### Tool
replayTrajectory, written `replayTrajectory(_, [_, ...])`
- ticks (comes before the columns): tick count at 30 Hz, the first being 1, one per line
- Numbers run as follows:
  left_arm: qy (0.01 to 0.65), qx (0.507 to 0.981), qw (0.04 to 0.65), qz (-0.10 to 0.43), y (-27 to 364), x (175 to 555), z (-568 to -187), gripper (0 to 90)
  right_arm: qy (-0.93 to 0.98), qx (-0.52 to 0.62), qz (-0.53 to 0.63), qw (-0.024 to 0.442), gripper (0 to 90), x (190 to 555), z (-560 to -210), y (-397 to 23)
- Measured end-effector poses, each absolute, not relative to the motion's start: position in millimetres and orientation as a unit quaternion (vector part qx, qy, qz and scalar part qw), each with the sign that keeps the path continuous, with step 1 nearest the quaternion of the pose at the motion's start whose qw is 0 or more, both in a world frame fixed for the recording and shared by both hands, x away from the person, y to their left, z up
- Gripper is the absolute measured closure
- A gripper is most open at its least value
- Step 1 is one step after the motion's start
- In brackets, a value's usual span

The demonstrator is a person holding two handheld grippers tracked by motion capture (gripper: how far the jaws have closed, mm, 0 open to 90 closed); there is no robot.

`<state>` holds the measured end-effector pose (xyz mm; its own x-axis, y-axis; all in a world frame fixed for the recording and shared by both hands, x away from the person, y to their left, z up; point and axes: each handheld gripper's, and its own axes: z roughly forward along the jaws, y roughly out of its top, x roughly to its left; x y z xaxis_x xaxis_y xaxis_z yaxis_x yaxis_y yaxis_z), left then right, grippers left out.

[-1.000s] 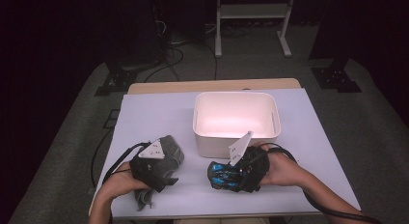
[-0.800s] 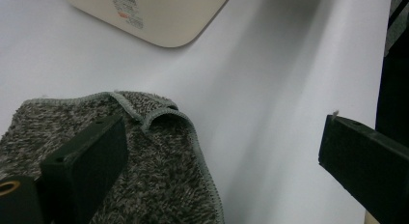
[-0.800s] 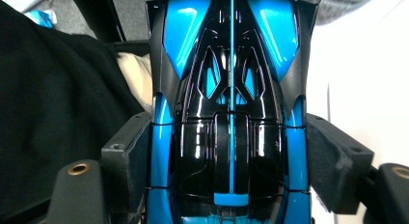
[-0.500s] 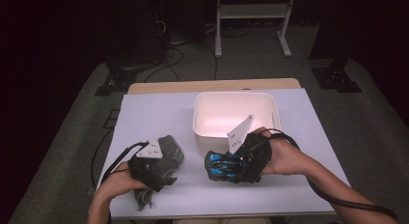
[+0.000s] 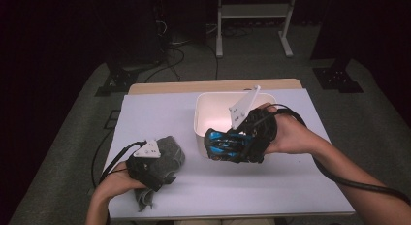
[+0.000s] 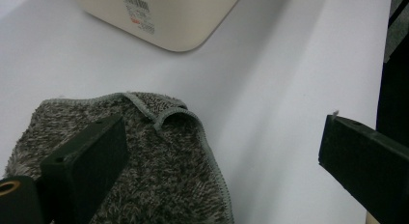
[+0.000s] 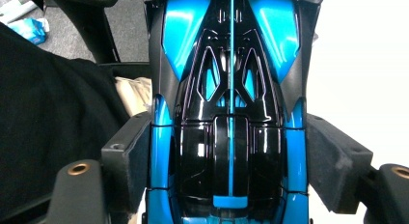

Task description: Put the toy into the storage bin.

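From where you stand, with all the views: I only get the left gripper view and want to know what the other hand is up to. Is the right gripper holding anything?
Observer: Yes. The right gripper is shut on a blue and black toy car, one pad on each side of it.
Operator: Is the car on the table?
Observer: No, it is in the air by the near edge of the white bin.
Operator: Anything in the bin?
Observer: The part I can see looks empty; the hand hides the rest.
Operator: And my left gripper?
Observer: The left gripper is open, over a grey cloth.
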<state>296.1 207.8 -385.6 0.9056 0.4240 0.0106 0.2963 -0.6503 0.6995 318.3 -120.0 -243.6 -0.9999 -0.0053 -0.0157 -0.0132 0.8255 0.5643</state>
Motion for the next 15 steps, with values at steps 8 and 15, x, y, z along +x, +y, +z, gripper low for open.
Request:
replayTrajectory(8, [0.199, 0.902, 0.373, 0.086, 209, 296, -386, 2.9, 0.957, 0.013, 0.288, 0.009, 24.9, 342, -230, -122])
replayTrajectory(15, [0.199, 0.904, 0.370, 0.086, 212, 295, -386, 2.9, 0.960, 0.025, 0.279, 0.009, 24.9, 364, -229, -120])
